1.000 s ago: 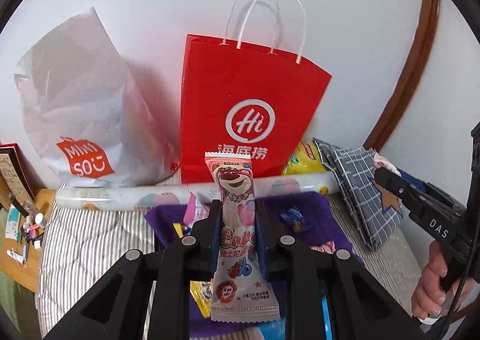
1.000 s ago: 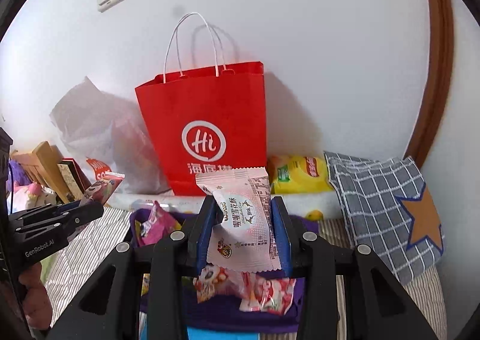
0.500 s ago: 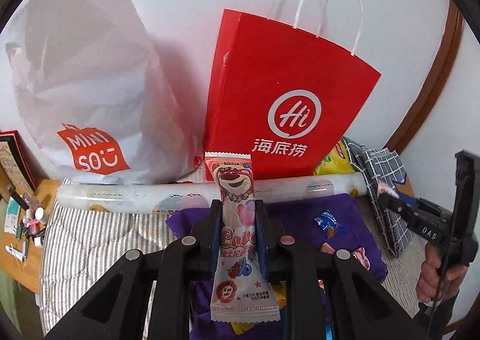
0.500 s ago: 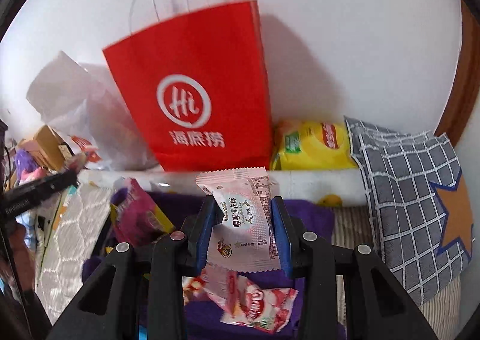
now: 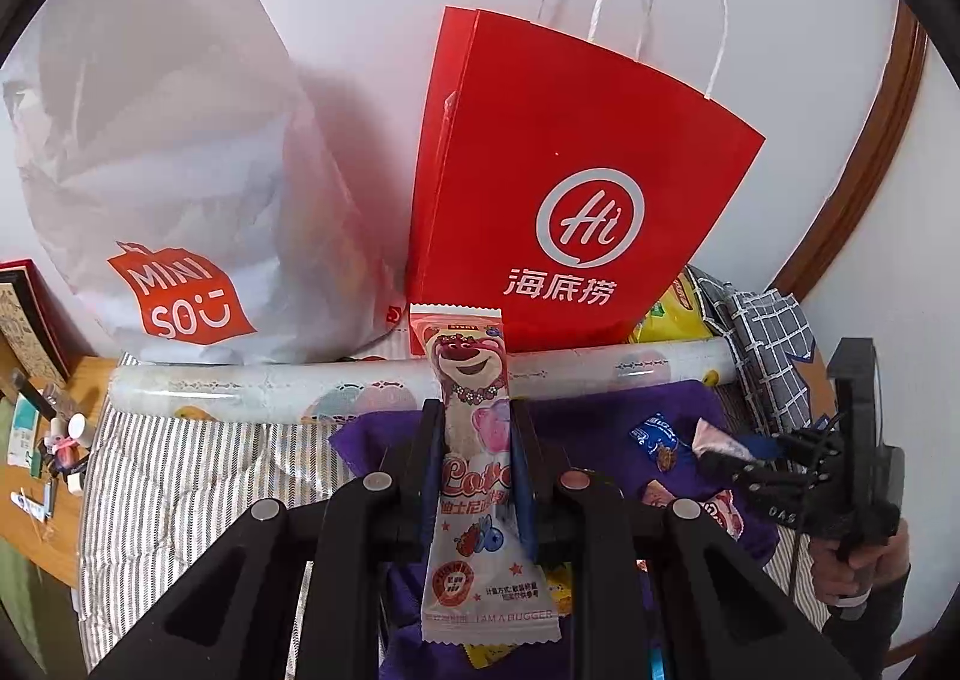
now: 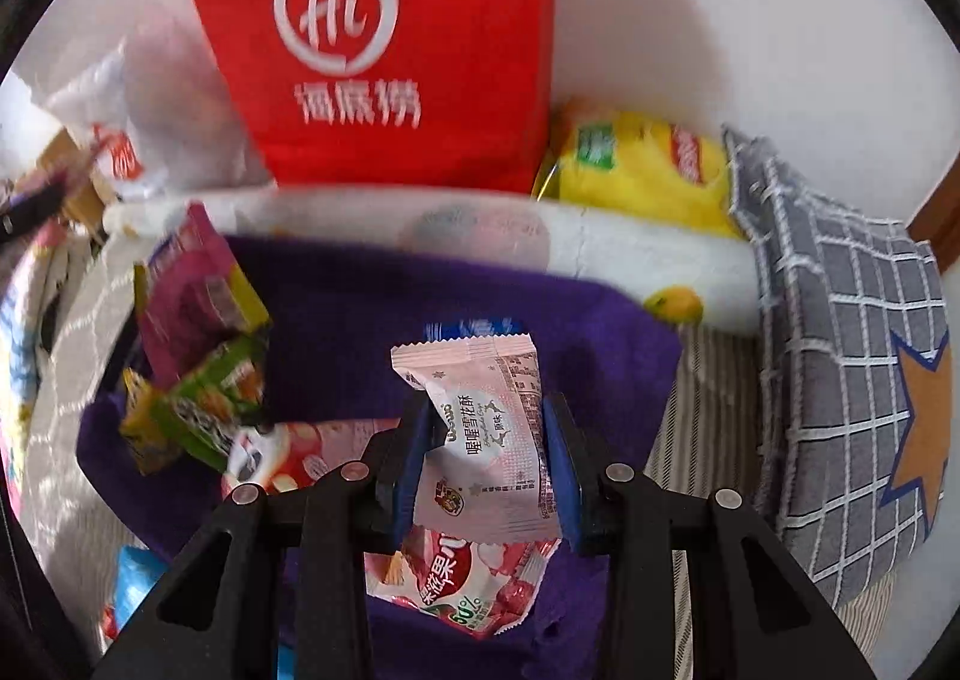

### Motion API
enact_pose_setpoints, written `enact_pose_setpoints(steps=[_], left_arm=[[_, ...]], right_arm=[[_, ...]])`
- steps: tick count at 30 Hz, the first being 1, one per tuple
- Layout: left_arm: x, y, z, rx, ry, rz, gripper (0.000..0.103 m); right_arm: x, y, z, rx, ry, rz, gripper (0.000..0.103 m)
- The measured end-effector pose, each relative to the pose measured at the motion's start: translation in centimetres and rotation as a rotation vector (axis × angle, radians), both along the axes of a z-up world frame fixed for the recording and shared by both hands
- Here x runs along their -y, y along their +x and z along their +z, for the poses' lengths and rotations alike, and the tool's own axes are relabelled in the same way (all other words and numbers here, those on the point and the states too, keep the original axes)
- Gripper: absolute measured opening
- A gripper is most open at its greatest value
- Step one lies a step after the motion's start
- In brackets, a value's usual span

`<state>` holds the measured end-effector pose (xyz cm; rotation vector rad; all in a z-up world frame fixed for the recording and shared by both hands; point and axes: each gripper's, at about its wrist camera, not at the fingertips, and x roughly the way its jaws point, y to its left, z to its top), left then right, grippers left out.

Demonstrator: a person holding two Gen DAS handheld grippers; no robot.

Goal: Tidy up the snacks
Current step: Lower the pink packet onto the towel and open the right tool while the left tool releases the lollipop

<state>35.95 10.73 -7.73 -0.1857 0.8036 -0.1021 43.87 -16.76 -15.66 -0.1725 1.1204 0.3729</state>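
Clamped between the jaws of the left gripper [image 5: 477,458]: a tall pink strawberry-bear candy packet [image 5: 477,476], long axis upright along the fingers, top seal poking above the tips, bottom seal hanging below. Clamped likewise in the right gripper [image 6: 489,455]: a squat pink nougat-crisp packet [image 6: 492,440], upright, tilted a little, jaws set wider than the left pair. Below and just beyond both: a purple cloth [image 6: 360,308] on the striped bed [image 5: 180,476], strewn with loose snacks, among them a strawberry jelly pouch [image 6: 474,578] under the right jaws and a green-and-yellow packet [image 6: 192,410] off to the left. Farther on, across the cloth's far edge: a white printed roll [image 5: 240,386]. Behind that, against the wall: a red Haidilao paper bag [image 5: 570,200], standing, mouth up, straight ahead and above the left packet; beside it a white Miniso plastic bag [image 5: 168,170]. Probably next: lift over the roll, then lower into a bag mouth, left side nearer the red one; blur in the right view, so distance there hard to judge
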Motion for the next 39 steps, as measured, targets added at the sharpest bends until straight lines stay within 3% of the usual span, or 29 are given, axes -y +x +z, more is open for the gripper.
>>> enact_pose_setpoints(steps=[7, 13, 19, 23, 29, 35, 39], left_arm=[[0.1, 0.5, -0.6, -0.029, 0.005, -0.001, 0.019], [1.4, 0.8, -1.4, -0.065, 0.006, -0.045, 0.019], [3.6, 1.2, -2.9, -0.142, 0.003, -0.149, 0.021], [4.8, 1.7, -4.3, -0.186, 0.041, -0.166, 0.021], [5.2, 2.0, -5.4, -0.222, 0.027, -0.179, 0.021], [5.2, 2.2, -5.6, -0.231, 0.027, -0.182, 0.022], [5.2, 2.1, -5.5, -0.220, 0.021, -0.188, 0.024]], right_arm=[[-0.4, 0.2, -1.6, -0.057, -0.053, 0.018, 0.038], [-0.7, 0.0, -0.2, -0.056, -0.030, 0.027, 0.041], [-0.2, -1.3, 4.0, 0.050, 0.042, 0.010, 0.059], [0.3, -1.4, 5.7, 0.076, 0.055, -0.032, 0.081], [-0.7, -1.8, 6.7, 0.148, -0.025, -0.035, 0.082], [-1.2, -1.4, 6.8, 0.151, -0.130, -0.083, 0.082], [-1.0, -1.5, 7.5, 0.176, -0.081, -0.095, 0.082]])
